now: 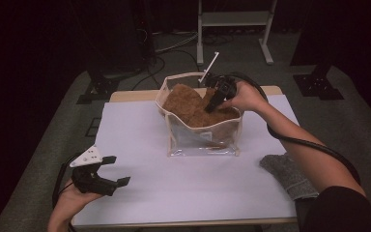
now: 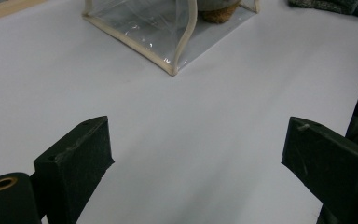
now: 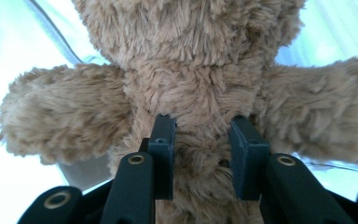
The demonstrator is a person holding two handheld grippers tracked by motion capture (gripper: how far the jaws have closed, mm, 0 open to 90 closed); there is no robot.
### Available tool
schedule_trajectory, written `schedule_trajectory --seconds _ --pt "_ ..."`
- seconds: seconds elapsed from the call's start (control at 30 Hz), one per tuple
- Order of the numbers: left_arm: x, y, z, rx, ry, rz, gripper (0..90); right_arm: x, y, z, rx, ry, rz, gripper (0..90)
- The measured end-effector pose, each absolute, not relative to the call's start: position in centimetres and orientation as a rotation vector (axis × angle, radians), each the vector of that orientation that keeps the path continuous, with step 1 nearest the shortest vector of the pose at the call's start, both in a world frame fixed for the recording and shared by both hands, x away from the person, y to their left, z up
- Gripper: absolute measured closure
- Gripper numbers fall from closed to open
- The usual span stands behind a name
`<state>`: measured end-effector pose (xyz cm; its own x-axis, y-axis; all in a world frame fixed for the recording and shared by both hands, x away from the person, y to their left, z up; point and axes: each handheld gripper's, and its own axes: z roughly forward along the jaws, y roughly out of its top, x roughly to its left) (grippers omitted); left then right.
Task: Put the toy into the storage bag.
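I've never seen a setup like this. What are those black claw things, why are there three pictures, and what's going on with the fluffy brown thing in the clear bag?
There is no robot arm: a person holds a hand-operated two-jaw gripper in each hand. The high view looks down on the table from above; the other two pictures come from cameras riding on the grippers, looking along their black jaws.

On the white table stands a clear bag with cream edging, and a grey cloth lies by the person's right arm. The right gripper reaches into the bag, and its own view shows its jaws pinching the middle of a brown plush toy with fuzzy limbs spread to both sides. The left gripper waits near the table's front-left corner, jaws wide apart and holding nothing.
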<state>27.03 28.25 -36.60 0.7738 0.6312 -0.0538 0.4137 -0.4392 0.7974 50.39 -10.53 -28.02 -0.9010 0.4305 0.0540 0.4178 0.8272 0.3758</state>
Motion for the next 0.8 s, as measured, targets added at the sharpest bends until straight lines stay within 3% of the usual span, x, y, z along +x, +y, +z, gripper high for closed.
schedule_trajectory --seconds 0.2,0.57,0.8 --pt "26.9 28.4 -36.5 2.084 0.781 0.325 7.1 50.6 -10.4 -27.2 0.705 2.967 0.622 58.6" --pt "27.0 28.6 -36.4 2.079 0.780 0.330 7.1 51.1 -9.2 -26.1 0.681 2.958 0.659 55.7" --pt "27.0 28.4 -36.5 2.081 0.779 0.323 7.1 51.3 -8.8 -27.0 0.686 2.980 0.596 70.5"
